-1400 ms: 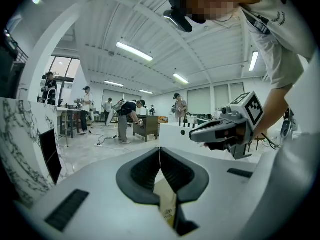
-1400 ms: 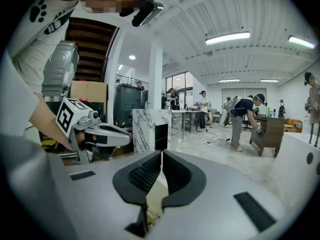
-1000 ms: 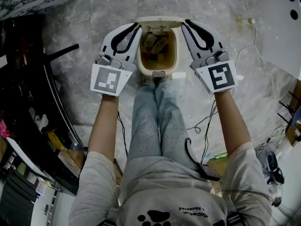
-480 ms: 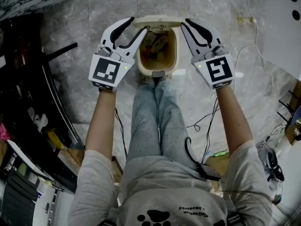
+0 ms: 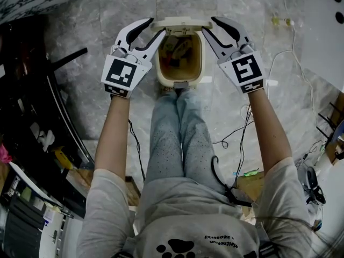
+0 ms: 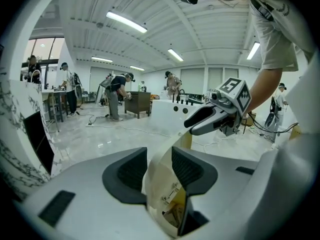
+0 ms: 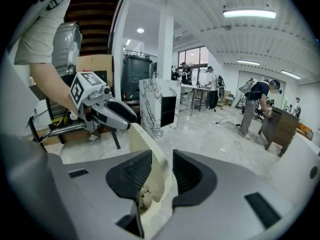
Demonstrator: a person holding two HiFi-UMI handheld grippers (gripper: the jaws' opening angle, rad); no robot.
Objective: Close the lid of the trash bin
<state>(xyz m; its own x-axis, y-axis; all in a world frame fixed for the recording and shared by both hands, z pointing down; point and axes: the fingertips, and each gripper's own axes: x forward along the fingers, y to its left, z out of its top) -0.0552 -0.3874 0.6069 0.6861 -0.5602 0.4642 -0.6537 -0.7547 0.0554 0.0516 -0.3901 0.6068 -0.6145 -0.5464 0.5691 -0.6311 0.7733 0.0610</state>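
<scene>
The bin (image 5: 162, 69) stands at 12 o'clock, lid (image 5: 181, 22) upright. The left gripper (image 5: 156, 26) and right gripper (image 5: 208, 25) straddle the lid's side edges with jaws just opened, gripping nothing — likely to tip it shut.

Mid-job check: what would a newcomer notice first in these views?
The cream trash bin stands open on the floor by the person's legs, its lid upright at the far side. The left gripper and right gripper flank it, jaws just opened, a lid edge between each pair.
</scene>
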